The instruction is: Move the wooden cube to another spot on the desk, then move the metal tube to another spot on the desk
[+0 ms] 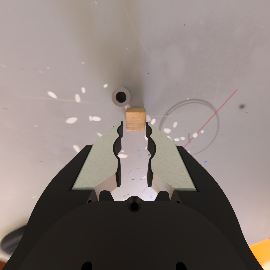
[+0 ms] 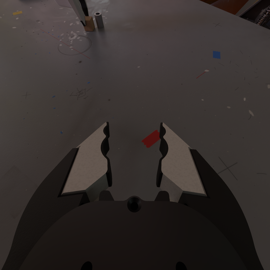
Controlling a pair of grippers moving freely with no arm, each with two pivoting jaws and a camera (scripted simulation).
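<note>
Obstacle: metal tube (image 1: 121, 96) stood upright just beside wooden cube (image 1: 135, 119); desk (image 2: 146, 87) elsewhere lay open.

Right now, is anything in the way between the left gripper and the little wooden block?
No. The left gripper is open right over the wooden cube, a fingertip at each side, nothing between. The metal tube stands upright just beyond the cube, close but not blocking.
</note>
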